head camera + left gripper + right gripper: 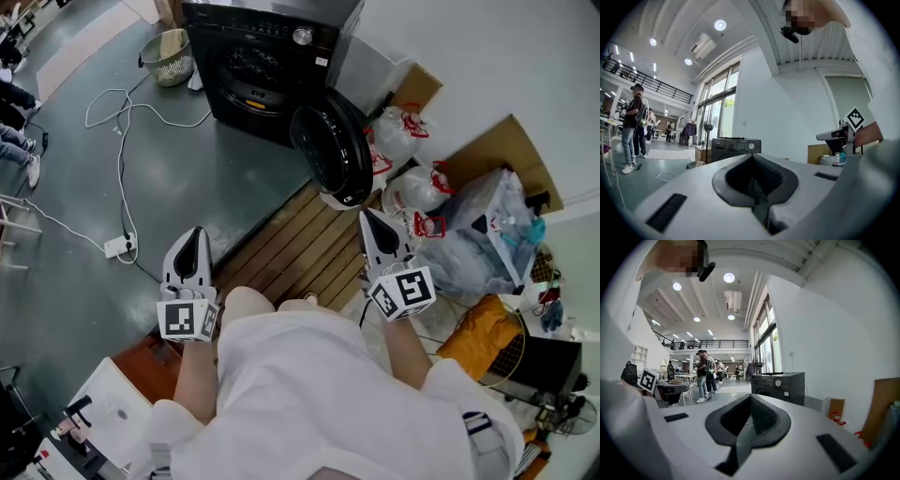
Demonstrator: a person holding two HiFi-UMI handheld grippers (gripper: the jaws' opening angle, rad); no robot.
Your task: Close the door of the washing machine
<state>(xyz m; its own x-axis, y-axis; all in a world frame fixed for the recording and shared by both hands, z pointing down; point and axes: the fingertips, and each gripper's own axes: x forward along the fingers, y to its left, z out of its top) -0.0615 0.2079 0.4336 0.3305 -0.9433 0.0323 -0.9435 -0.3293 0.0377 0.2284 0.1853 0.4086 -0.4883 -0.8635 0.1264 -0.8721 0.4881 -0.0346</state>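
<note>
The black washing machine [262, 47] stands at the far end of the grey floor. Its round door [333, 150] hangs wide open, swung out to the machine's right side. My left gripper [195, 232] is held level, well short of the machine, jaws shut and empty. My right gripper [367, 217] is also shut and empty, its tip a short way below the open door's lower edge, apart from it. The washing machine [736, 147] shows beyond the left gripper [753, 158] in the left gripper view, and the washing machine [780, 385] beyond the right gripper [751, 398] in the right gripper view.
A wicker basket [167, 56] sits left of the machine. A white cable with a power strip [120, 246] trails over the floor at left. A slatted wooden platform [300, 248] lies below the door. Plastic bags [412, 187] and cardboard [506, 150] crowd the right side. People [705, 376] stand far off.
</note>
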